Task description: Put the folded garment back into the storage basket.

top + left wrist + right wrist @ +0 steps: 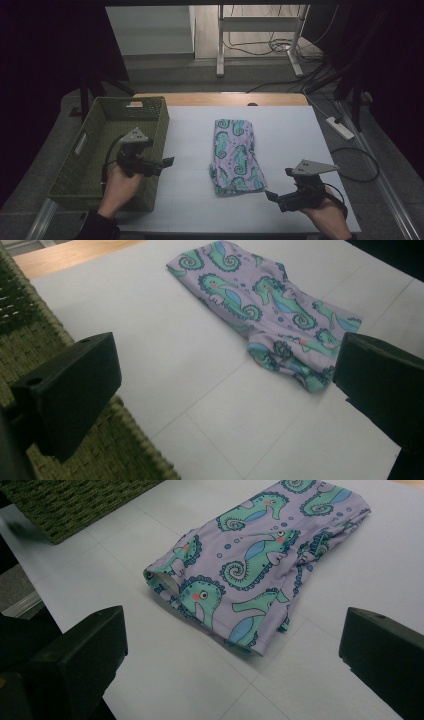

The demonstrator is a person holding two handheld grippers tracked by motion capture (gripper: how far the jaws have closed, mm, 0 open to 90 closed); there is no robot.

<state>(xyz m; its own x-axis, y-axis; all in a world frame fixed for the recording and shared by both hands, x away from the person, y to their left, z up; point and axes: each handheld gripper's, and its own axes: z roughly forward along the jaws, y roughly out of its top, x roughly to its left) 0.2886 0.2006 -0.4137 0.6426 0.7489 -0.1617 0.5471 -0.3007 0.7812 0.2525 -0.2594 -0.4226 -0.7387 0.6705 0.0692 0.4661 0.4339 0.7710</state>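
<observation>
Two wide-jawed grippers, left gripper (165,162) and right gripper (280,184), flank one folded cloth (235,155).

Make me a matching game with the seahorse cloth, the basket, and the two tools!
Things:
1. seahorse cloth
2. basket
3. left tool
4. right tool

Places or states:
A. woven green, at the table's left edge
B. open, over the basket's right wall
C. folded, lying mid-table
D. open, near the cloth's near right corner

Pairs: 1-C, 2-A, 3-B, 4-D
</observation>
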